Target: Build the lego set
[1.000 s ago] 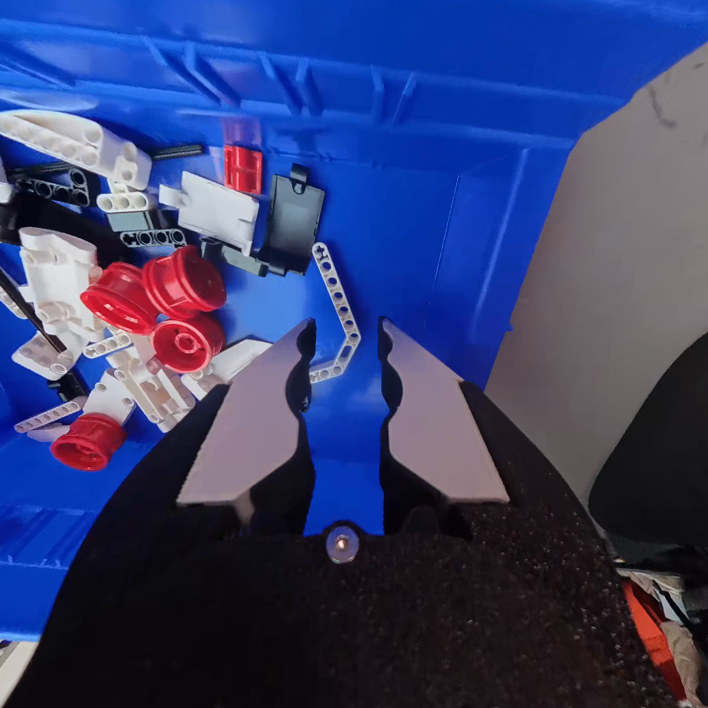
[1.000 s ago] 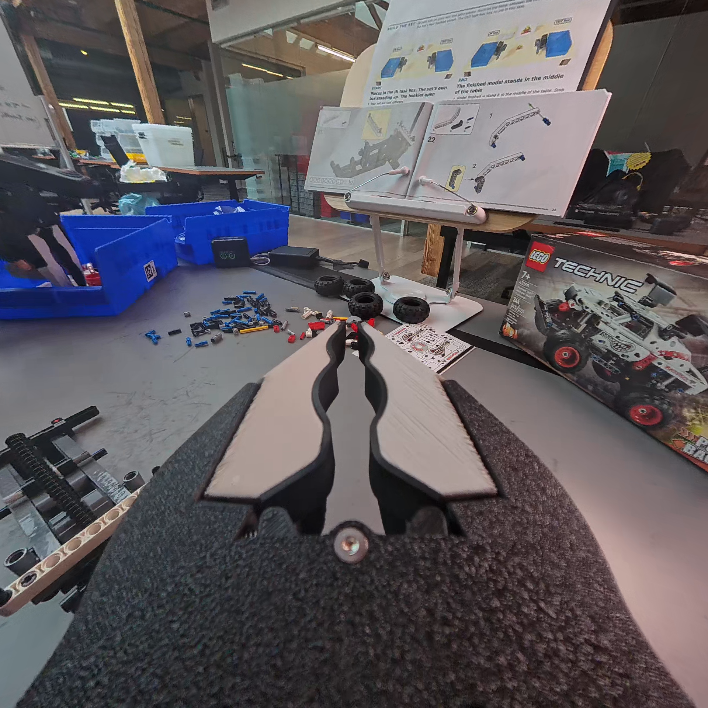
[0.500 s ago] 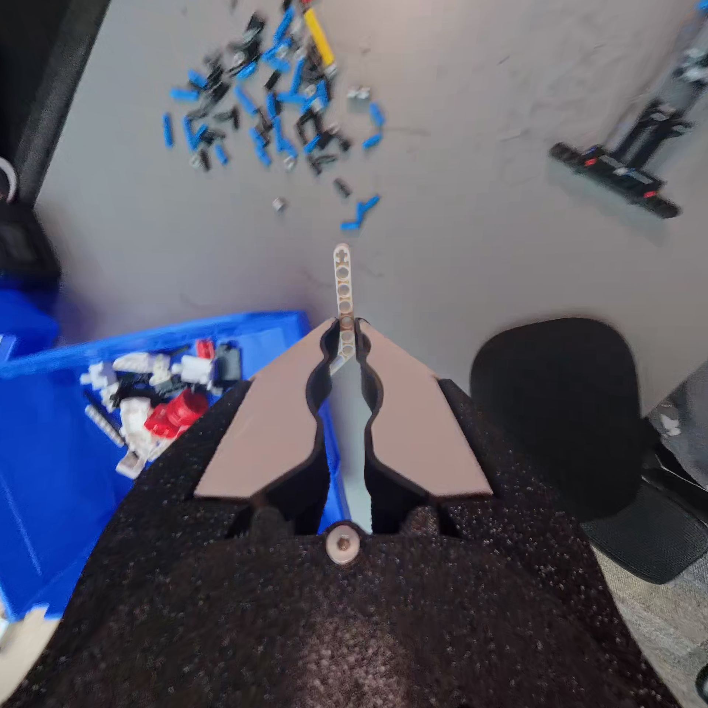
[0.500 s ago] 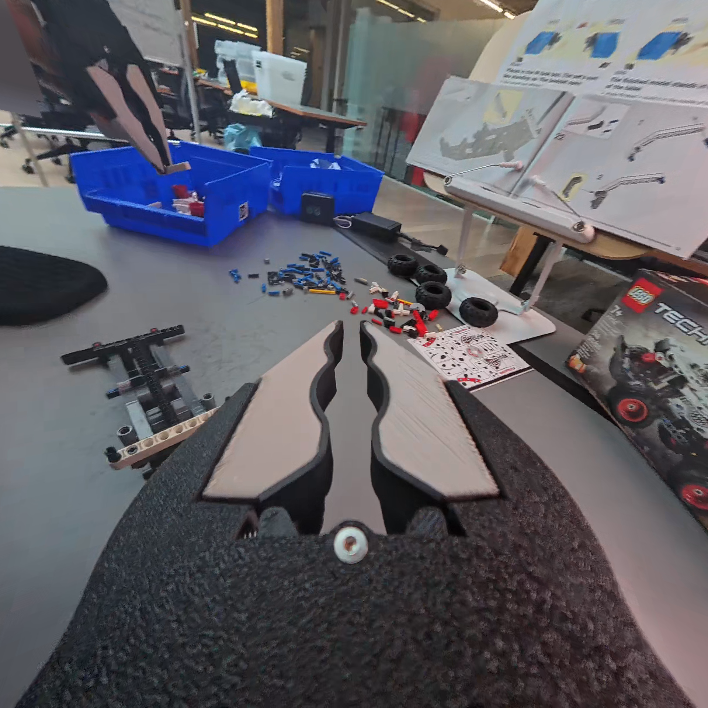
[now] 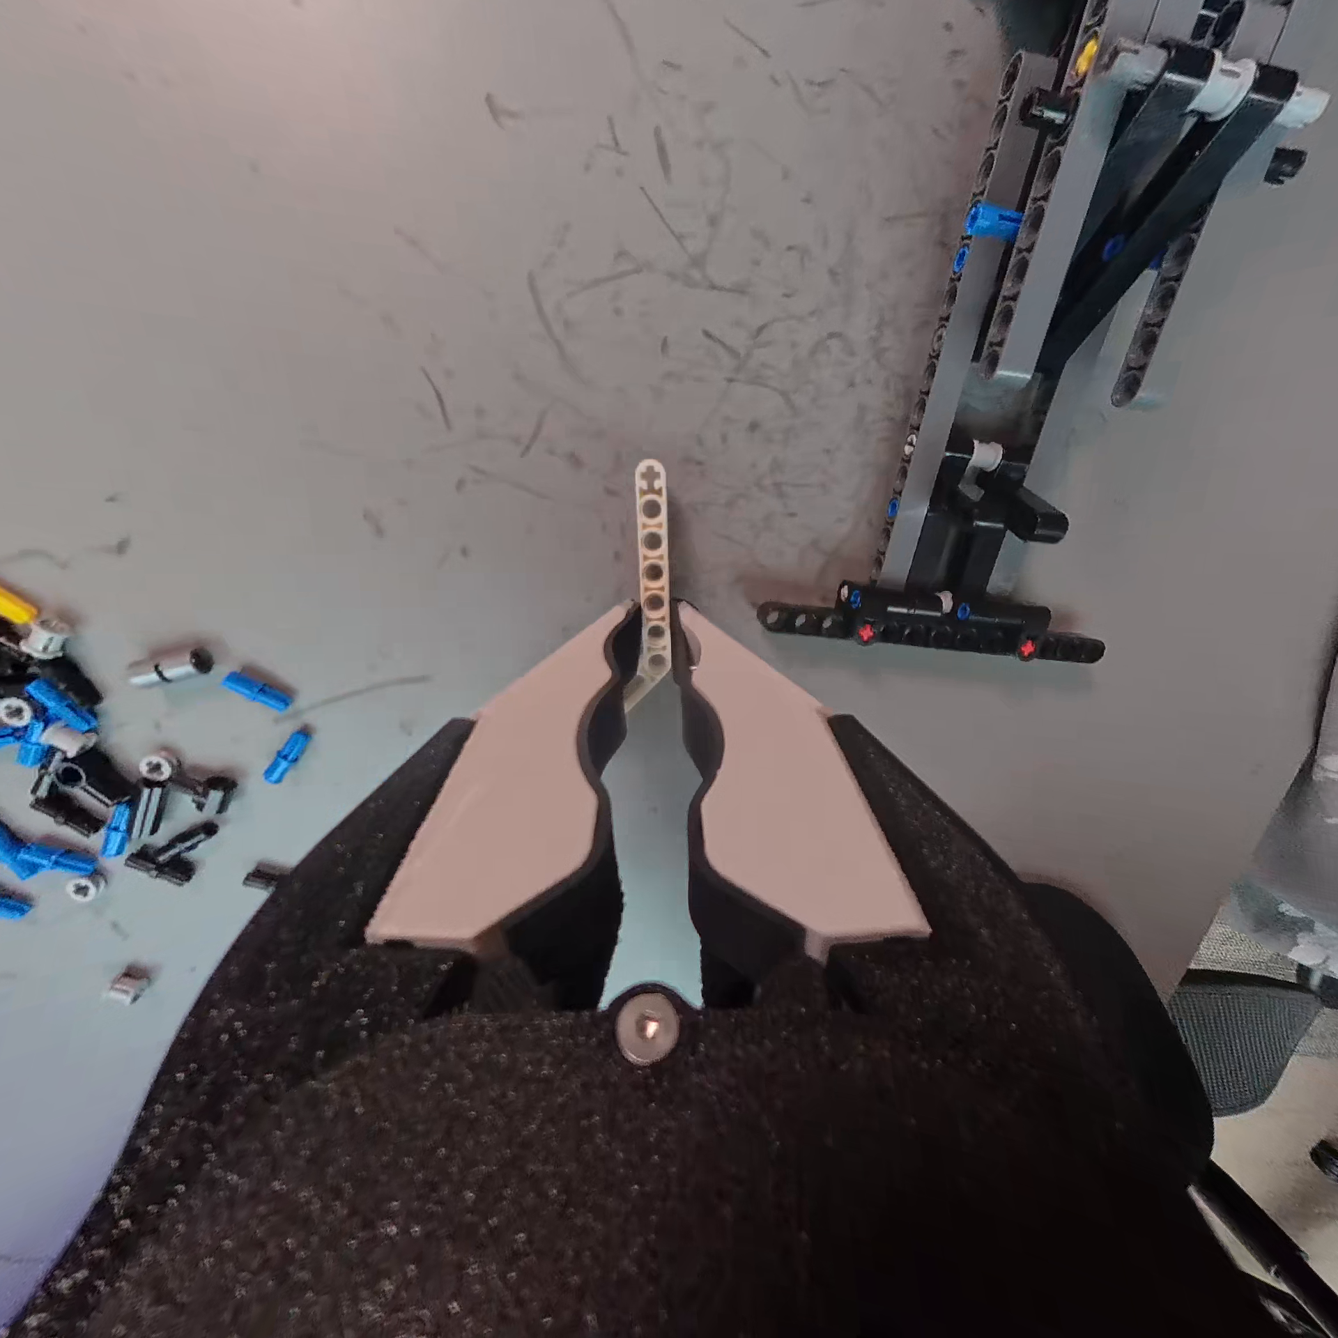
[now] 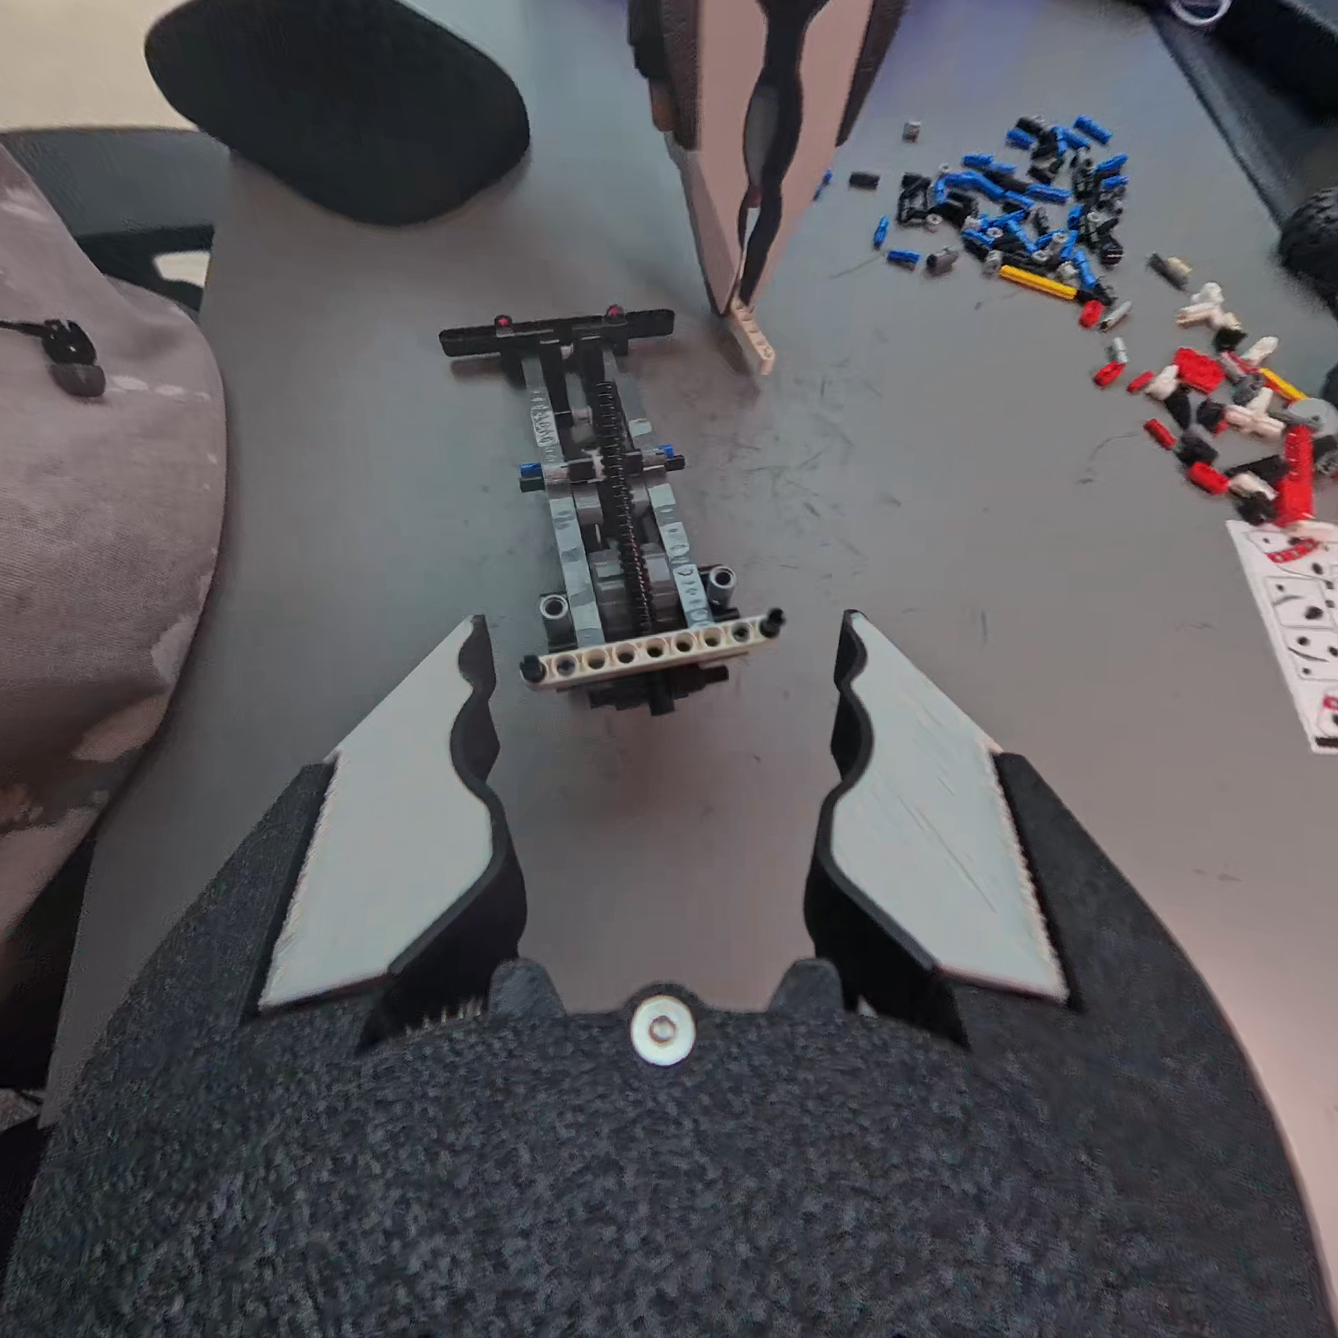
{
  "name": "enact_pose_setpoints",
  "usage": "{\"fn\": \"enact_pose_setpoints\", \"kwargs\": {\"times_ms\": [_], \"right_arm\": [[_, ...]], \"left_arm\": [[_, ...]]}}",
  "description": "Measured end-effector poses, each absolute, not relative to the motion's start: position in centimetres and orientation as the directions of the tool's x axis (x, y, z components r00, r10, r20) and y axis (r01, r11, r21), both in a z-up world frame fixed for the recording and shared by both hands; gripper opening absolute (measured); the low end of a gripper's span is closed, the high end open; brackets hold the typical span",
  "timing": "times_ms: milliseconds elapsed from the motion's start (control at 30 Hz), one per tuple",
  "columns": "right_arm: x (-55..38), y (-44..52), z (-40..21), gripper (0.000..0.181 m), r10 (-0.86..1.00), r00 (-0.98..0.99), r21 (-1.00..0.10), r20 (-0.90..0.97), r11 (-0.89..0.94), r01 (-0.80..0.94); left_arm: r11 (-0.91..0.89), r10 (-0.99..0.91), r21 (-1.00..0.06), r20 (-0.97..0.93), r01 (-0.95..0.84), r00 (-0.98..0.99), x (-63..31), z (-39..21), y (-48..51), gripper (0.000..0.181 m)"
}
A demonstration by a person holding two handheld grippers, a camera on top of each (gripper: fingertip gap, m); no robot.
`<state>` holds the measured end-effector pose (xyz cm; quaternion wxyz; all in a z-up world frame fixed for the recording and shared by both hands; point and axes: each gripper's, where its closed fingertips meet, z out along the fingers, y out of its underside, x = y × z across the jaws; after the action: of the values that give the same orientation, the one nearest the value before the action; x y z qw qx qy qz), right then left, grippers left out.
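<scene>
One thin white beam (image 5: 651, 572), light, stiff and slippery by judgement, is pinched at its bend by the left gripper (image 5: 649, 628) at frame centre, near the frame (image 6: 612, 507); right gripper (image 6: 662, 626) spread, empty.

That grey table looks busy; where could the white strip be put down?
Bare table lies between the long chassis and the red and white bits, below the left gripper holding the white beam. The blue and black pile crowds the far right.
</scene>
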<state>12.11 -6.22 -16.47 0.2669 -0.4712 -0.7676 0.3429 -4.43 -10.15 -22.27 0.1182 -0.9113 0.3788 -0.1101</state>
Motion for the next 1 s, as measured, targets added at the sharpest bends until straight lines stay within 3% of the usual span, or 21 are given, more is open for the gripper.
{"fn": "enact_pose_setpoints", "kwargs": {"times_ms": [133,167,233,333,533,867,1000], "right_arm": [[9.3,-9.0,-19.3,0.096,0.834,-0.528,-0.657,0.158,0.488,0.575],[8.9,-9.0,-20.0,0.088,0.819,-0.546,-0.617,0.174,0.523,0.588],[8.6,-8.9,-20.8,0.091,0.793,-0.588,-0.568,0.157,0.56,0.603],[8.3,-7.1,-19.9,0.079,0.799,-0.579,-0.568,0.161,0.555,0.608],[8.8,-0.9,-20.2,0.079,0.847,-0.517,-0.516,0.124,0.5,0.696],[10.0,9.2,-20.5,0.079,0.899,-0.421,-0.379,0.118,0.433,0.818],[9.8,12.5,-20.5,0.079,0.924,-0.361,-0.371,0.129,0.383,0.846]], "left_arm": [[-0.68,-0.723,-0.304,0.12,-0.668,0.681,-3.9,-22.7,-9.7,0.008],[-0.681,-0.72,-0.315,0.123,-0.661,0.683,-3.9,-22.6,-9.6,0.01],[-0.688,-0.709,-0.33,0.12,-0.646,0.695,-4.1,-22.2,-9.6,0.022],[-0.686,-0.686,-0.41,0.091,-0.601,0.722,-4.8,-20.5,-9.8,0.028],[-0.68,-0.576,-0.584,0.052,-0.443,0.816,-8.4,-16.2,-11.9,0.029],[-0.72,-0.335,-0.631,-0.046,-0.287,0.941,-15.8,-15.2,-18.1,0.028],[-0.722,-0.116,-0.657,-0.195,-0.217,0.974,-24.0,-11.6,-20.2,0.028]]}}
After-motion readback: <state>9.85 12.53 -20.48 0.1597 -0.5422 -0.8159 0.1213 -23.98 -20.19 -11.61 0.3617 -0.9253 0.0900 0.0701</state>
